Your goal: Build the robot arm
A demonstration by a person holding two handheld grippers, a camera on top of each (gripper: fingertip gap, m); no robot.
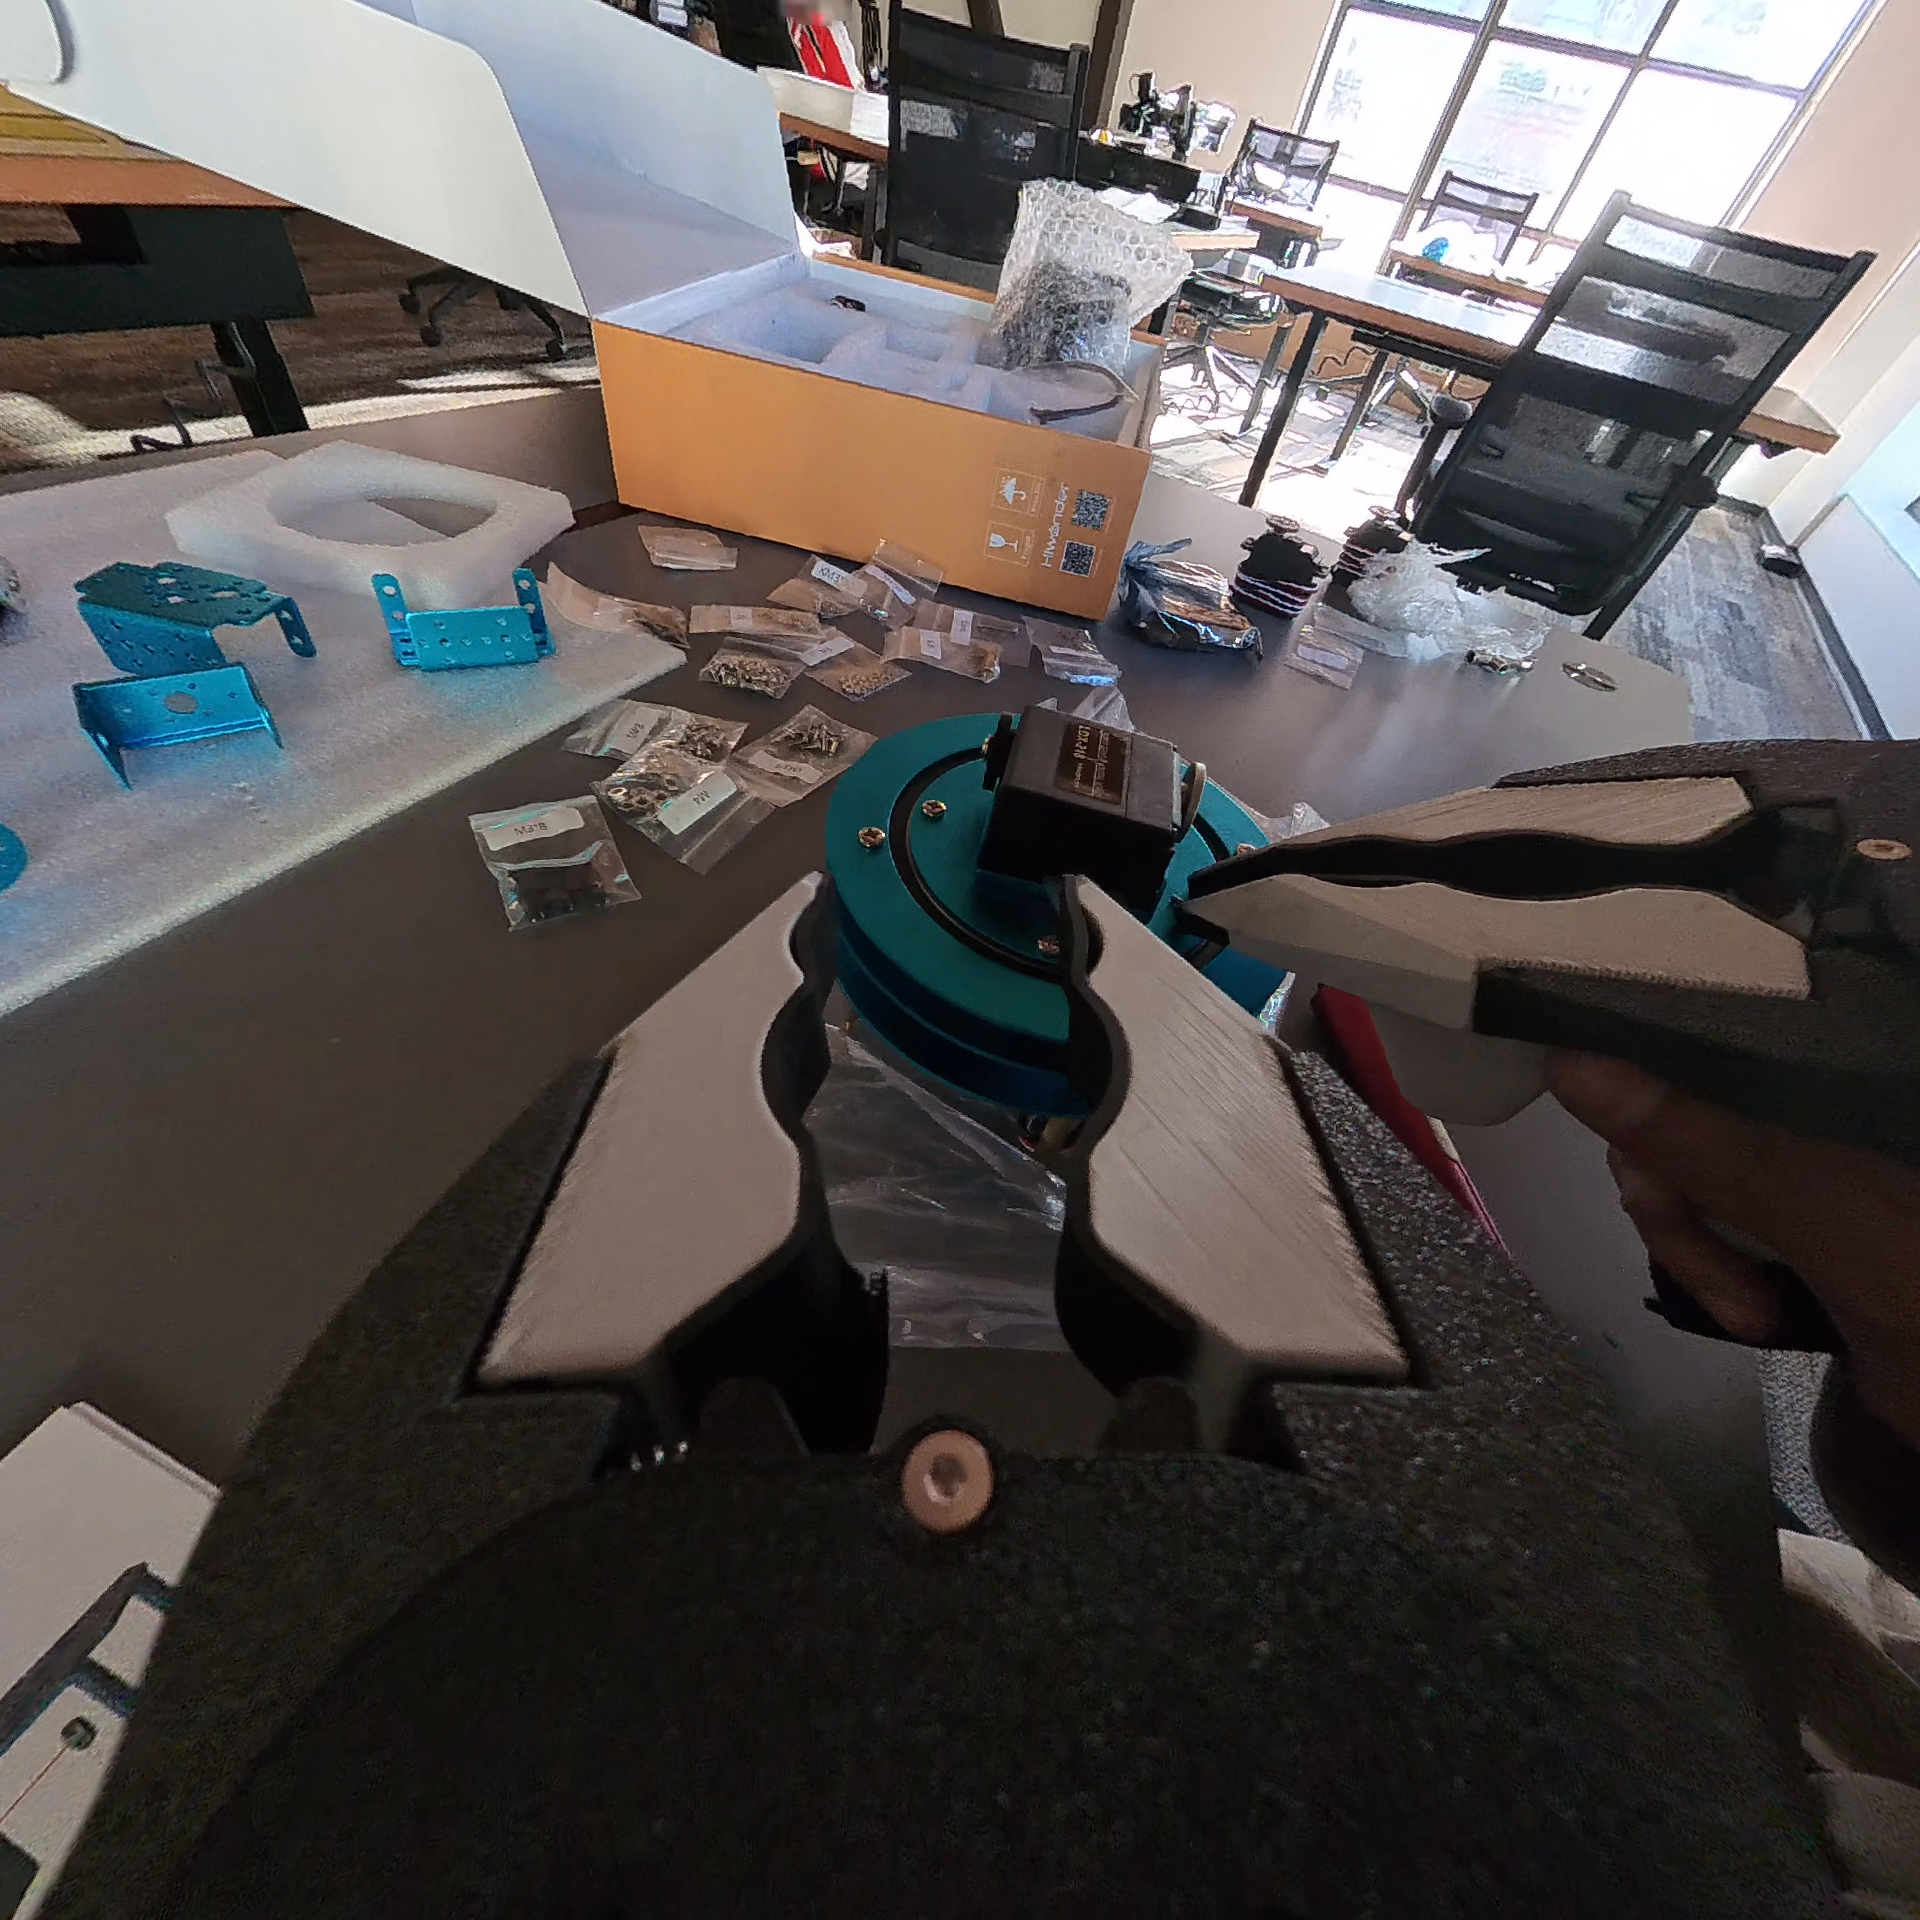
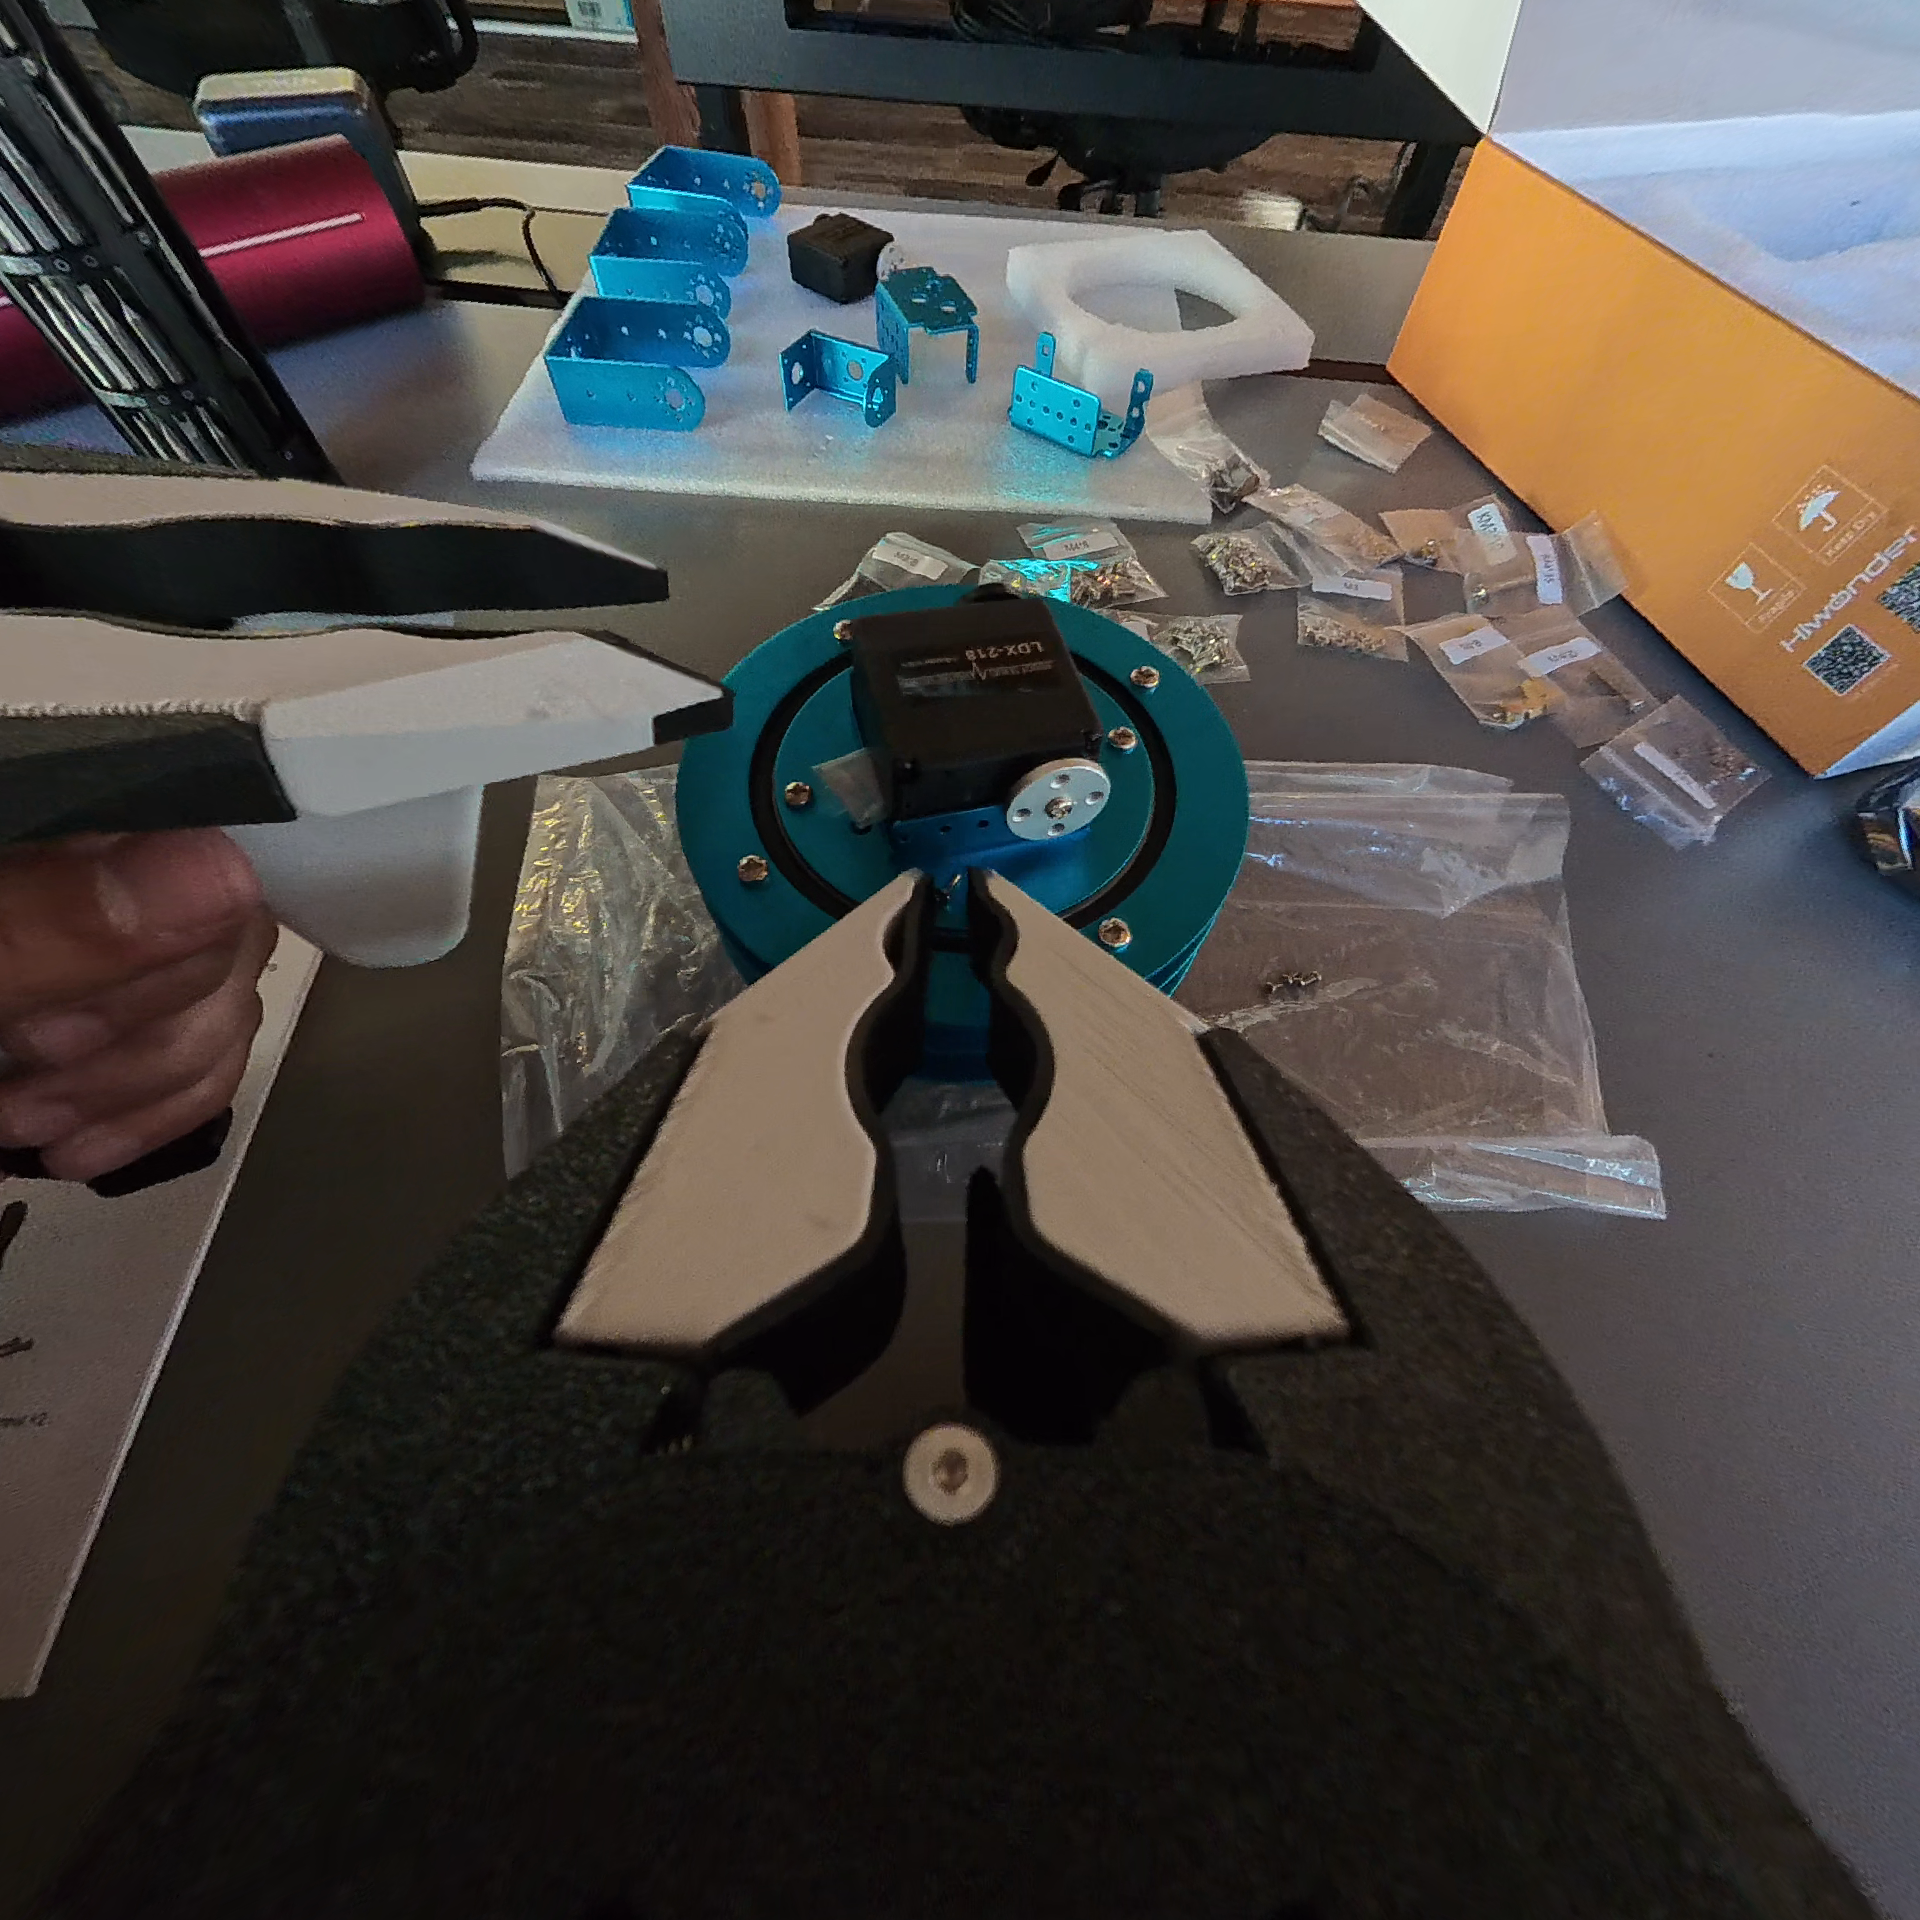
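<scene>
Grey counter (image 1: pixel 312 1039) fills the left wrist view: the left claw (image 1: pixel 940 894), spread wide, straddles the near rim of the teal round base (image 1: pixel 935 966), black motor block (image 1: pixel 1081 800) just beyond. Seen from the right wrist, the right claw (image 2: pixel 948 883) is nearly pressed together, apparently pinching nothing, tips touching the base (image 2: pixel 1195 790) just below the motor block (image 2: pixel 966 717).

Printed lettering is being carried on the label of the black servo (image 2: pixel 977 717), and small written tags on the clear screw bags (image 1: pixel 551 857). Printed marks, handling symbols and code squares are being shown on the orange box (image 1: pixel 862 468).
</scene>
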